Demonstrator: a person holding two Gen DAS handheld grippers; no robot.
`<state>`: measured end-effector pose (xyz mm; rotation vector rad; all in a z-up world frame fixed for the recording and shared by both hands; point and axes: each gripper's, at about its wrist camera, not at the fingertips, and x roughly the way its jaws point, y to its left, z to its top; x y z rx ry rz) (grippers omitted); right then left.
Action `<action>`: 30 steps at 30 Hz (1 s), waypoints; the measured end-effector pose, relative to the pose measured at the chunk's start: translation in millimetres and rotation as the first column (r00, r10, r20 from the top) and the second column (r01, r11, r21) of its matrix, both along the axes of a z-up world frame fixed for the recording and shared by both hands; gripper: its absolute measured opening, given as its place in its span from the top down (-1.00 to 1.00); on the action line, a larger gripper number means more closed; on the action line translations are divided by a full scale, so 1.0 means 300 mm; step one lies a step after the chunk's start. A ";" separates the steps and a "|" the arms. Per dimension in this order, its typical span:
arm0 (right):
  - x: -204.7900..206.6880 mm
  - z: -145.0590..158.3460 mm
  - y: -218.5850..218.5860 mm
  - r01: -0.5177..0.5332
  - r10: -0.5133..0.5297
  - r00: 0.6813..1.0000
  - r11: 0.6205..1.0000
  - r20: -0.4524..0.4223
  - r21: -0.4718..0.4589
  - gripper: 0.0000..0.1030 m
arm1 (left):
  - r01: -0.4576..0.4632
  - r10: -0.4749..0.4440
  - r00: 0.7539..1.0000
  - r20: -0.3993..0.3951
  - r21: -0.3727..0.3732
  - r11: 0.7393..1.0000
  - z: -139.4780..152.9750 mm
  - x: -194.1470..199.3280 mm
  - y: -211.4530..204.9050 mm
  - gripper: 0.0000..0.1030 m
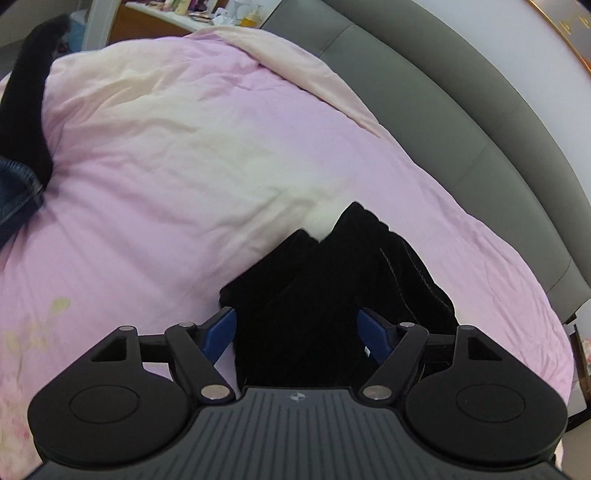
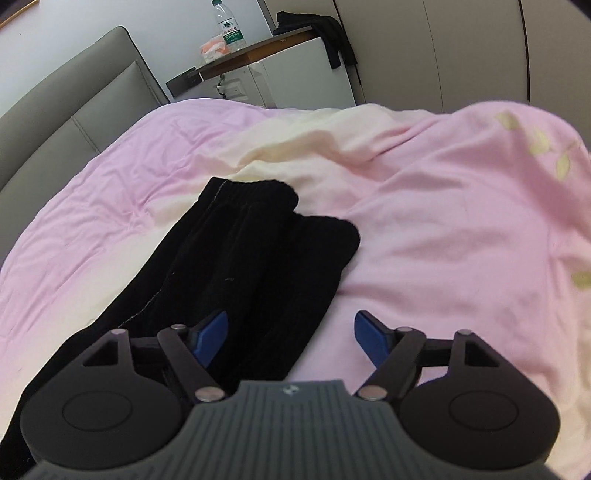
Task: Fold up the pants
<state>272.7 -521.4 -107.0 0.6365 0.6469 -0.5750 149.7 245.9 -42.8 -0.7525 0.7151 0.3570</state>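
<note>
**Black pants lying on the pink bed, both grippers open**

Where the pink cover meets its pale yellow patch, the black pants (image 2: 236, 266) are laid flat on the bed (image 2: 443, 229), with the two leg ends side by side and pointed toward the grey headboard (image 2: 66, 110). In the left wrist view the pants (image 1: 325, 288) are seen bunched up, near the headboard side of the bed (image 1: 147, 166).

The left gripper (image 1: 297, 332) is held open, and the black cloth is seen between its blue pads (image 1: 221, 332), which do not press on it. The right gripper (image 2: 290, 336) is held open too. One of its blue pads is seen over the pants and the other over the pink cover; nothing is pinched.

At the far left edge of the bed, blue jeans (image 1: 18, 192) and another black cloth (image 1: 26, 99) are seen. Past the far corner, a water bottle (image 2: 228, 26) is stood on a small side table (image 2: 273, 40).
</note>
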 end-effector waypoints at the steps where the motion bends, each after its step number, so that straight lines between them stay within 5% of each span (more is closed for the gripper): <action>1: 0.004 -0.007 0.015 -0.003 0.003 1.000 1.000 0.018 0.014 -0.43 | -0.010 0.010 1.000 0.000 -0.027 1.000 -0.004 -0.043 -0.002 -0.68; 5: 0.076 -0.050 0.052 -0.023 0.019 0.999 0.989 0.027 0.146 -0.83 | 0.022 -0.028 0.997 -0.071 -0.076 0.997 -0.086 -0.119 -0.054 -0.70; 7: 0.106 -0.079 0.062 0.045 -0.042 0.999 0.983 -0.020 0.176 -0.83 | 0.064 -0.081 0.991 -0.103 -0.158 0.985 -0.148 -0.107 -0.074 -0.67; 10: 0.123 -0.104 0.064 0.131 -0.130 0.991 0.967 -0.023 0.220 -0.89 | 0.102 -0.109 0.994 -0.011 -0.268 0.958 -0.193 -0.059 -0.072 -0.68; 15: 0.115 -0.118 0.048 0.106 -0.117 0.993 0.965 0.032 0.241 -0.86 | 0.069 -0.043 0.996 0.084 -0.340 0.938 -0.259 0.064 -0.012 -0.71; 20: 0.120 -0.137 0.037 0.051 -0.061 0.997 0.972 0.038 0.230 -0.83 | 0.009 0.052 0.993 0.105 -0.508 0.861 -0.366 0.178 0.047 -0.71; 22: 0.136 -0.125 0.043 0.014 -0.015 1.000 0.978 0.006 0.210 -0.21 | -0.031 0.089 0.992 0.086 -0.527 0.849 -0.374 0.186 0.049 0.12; 23: 0.137 -0.116 0.037 -0.017 0.015 1.000 0.973 0.010 0.228 0.69 | -0.035 0.088 0.993 0.076 -0.523 0.851 -0.360 0.185 0.046 0.29; 26: 0.090 -0.052 0.013 -0.026 0.003 0.997 0.958 0.081 0.286 0.75 | -0.002 0.073 0.991 0.115 -0.520 0.854 -0.274 0.159 0.053 0.49; 30: 0.011 0.111 0.005 -0.060 -0.008 0.980 0.941 0.198 0.333 0.81 | 0.048 0.049 0.986 0.161 -0.547 0.836 -0.117 0.141 0.087 0.51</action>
